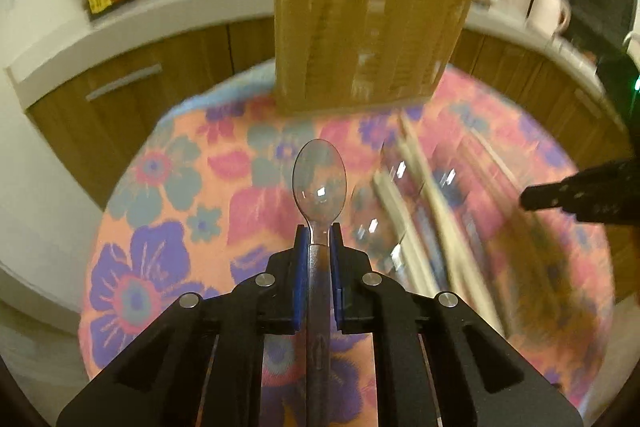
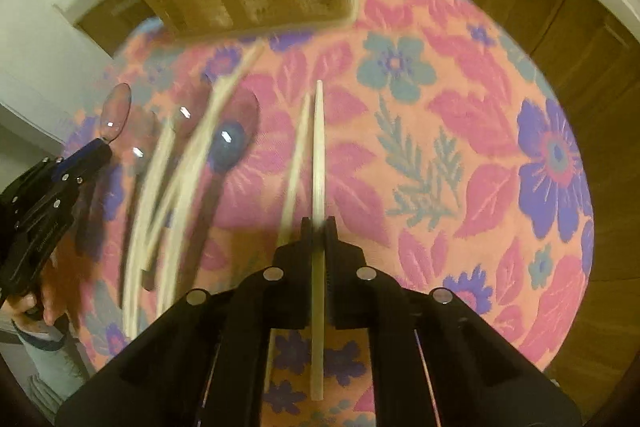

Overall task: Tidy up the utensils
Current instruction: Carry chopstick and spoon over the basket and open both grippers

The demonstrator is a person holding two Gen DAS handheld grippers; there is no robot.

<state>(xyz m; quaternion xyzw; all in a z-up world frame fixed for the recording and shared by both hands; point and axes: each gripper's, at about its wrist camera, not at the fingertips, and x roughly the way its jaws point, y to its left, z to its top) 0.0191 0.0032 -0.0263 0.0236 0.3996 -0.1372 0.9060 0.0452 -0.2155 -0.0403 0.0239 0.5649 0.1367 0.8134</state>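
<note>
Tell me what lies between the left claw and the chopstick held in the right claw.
Right wrist view: loose chopsticks and clear spoons lie on the cloth between them.

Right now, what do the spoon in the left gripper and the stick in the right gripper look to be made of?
The spoon looks like clear, glossy plastic: the floral cloth shows through its bowl, and it carries sharp light glints. The chopstick looks like pale, matte wood or bamboo: opaque, cream-coloured, without shine; blur hides any grain. The left gripper and right gripper are each closed on their piece.
</note>
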